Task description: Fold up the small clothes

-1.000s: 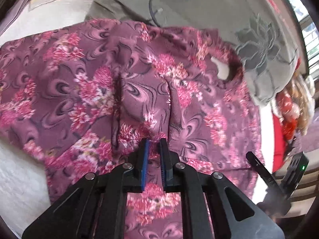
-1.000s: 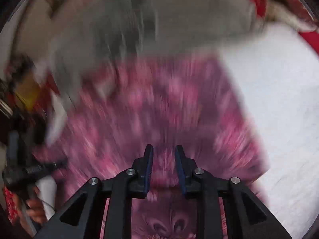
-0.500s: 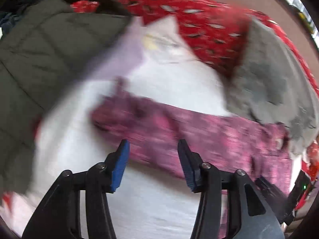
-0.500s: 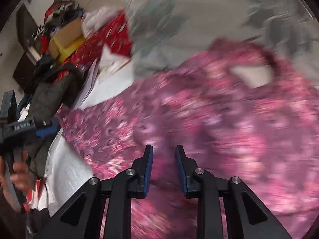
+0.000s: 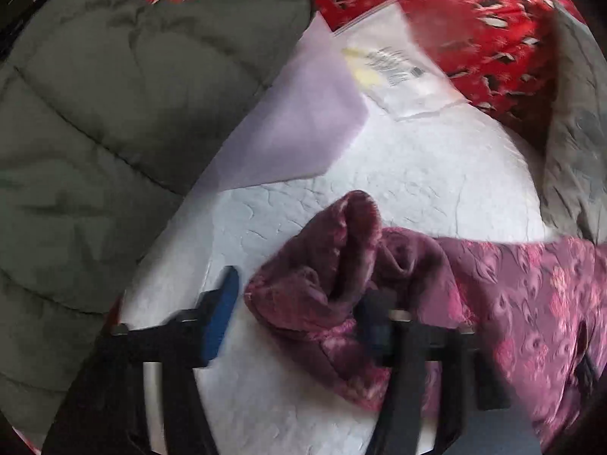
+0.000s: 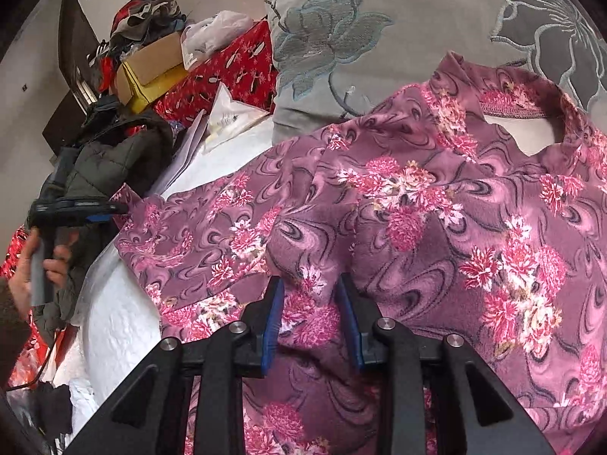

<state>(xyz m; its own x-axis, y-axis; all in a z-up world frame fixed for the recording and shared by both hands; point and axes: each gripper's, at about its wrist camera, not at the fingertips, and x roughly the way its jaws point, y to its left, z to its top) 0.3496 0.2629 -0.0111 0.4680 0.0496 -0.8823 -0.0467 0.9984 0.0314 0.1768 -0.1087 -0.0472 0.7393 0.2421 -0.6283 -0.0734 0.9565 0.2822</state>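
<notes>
A purple top with pink flowers [image 6: 398, 204] lies spread on the white quilted bed [image 6: 114, 326], neck hole at the upper right. My right gripper [image 6: 311, 314] hovers open over its lower middle, holding nothing. In the left wrist view my left gripper [image 5: 296, 314] is open around the bunched sleeve end [image 5: 334, 265] of the top; the cloth lies between the fingers. The left gripper also shows in the right wrist view [image 6: 106, 208] at the sleeve tip on the left.
A dark green padded jacket [image 5: 95, 132] lies left of the sleeve. A lilac sheet [image 5: 296, 121] and a clear packet [image 5: 398, 68] lie beyond it. A red patterned blanket [image 5: 474, 30] and a grey embroidered pillow [image 6: 379, 38] sit at the back.
My left gripper has swung from the top's middle out to the sleeve end and opened wide. My right gripper has moved over the top's lower middle and opened a little more.
</notes>
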